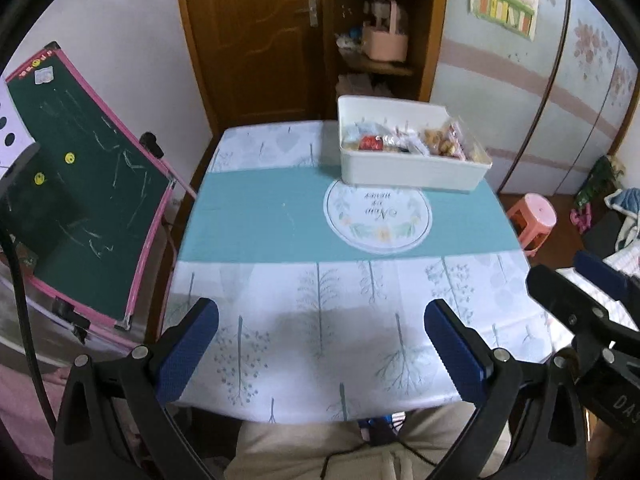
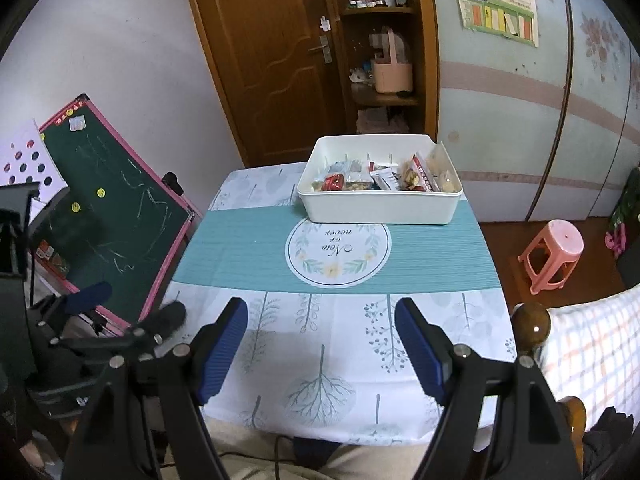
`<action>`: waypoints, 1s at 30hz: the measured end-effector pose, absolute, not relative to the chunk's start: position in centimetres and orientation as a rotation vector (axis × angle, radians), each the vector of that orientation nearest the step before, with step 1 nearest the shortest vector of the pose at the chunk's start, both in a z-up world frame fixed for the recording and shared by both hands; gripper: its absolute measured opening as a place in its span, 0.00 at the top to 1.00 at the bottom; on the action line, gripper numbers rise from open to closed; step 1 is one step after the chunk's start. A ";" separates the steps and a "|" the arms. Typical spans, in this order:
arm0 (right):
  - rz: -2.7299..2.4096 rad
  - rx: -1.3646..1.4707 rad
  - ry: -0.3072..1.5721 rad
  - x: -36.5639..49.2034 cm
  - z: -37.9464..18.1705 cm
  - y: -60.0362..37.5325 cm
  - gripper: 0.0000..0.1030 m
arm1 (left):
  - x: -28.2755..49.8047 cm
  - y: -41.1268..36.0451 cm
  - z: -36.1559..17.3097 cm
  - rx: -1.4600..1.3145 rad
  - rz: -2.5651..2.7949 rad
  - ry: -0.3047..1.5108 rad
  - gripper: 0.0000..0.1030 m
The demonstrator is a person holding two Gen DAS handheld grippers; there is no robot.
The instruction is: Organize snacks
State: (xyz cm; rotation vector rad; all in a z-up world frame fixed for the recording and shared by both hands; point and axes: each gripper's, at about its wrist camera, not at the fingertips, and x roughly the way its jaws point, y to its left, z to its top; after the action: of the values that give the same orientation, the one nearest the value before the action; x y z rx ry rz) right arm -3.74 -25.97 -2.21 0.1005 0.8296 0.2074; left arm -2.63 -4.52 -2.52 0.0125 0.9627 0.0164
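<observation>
A white rectangular bin [image 1: 412,170] [image 2: 380,206] stands at the far side of the table, on the right of its middle. It holds several wrapped snacks [image 1: 404,142] [image 2: 384,178], among them a red packet and biscuit bags. My left gripper [image 1: 322,314] is open over the table's near edge with nothing between its blue pads. My right gripper [image 2: 322,312] is also open and empty, over the near edge. Each gripper shows at the side of the other's view. Both are well short of the bin.
The table [image 2: 240,252] wears a teal and white cloth with a round printed emblem [image 2: 338,254]. A pink-framed chalkboard [image 1: 80,184] leans at the left. A pink stool [image 2: 554,254] stands at the right, beside a checked cushion [image 2: 592,344]. A person's lap [image 1: 340,452] is below the table edge.
</observation>
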 end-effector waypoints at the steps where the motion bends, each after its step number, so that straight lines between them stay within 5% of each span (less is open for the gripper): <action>1: 0.196 0.094 0.826 -3.8 -2.3 -25.9 0.25 | -2.7 -4.6 -2.7 0.016 0.021 0.964 0.01; 30: 0.245 0.120 0.848 -2.9 -3.9 -25.5 0.25 | -2.4 -3.6 -3.2 -0.016 0.043 0.980 0.01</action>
State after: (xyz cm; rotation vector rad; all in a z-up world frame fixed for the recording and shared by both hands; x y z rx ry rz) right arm -2.91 -25.46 -3.93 0.1195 0.8475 0.2445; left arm -2.37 -3.55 -3.25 -0.0157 0.9797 0.0435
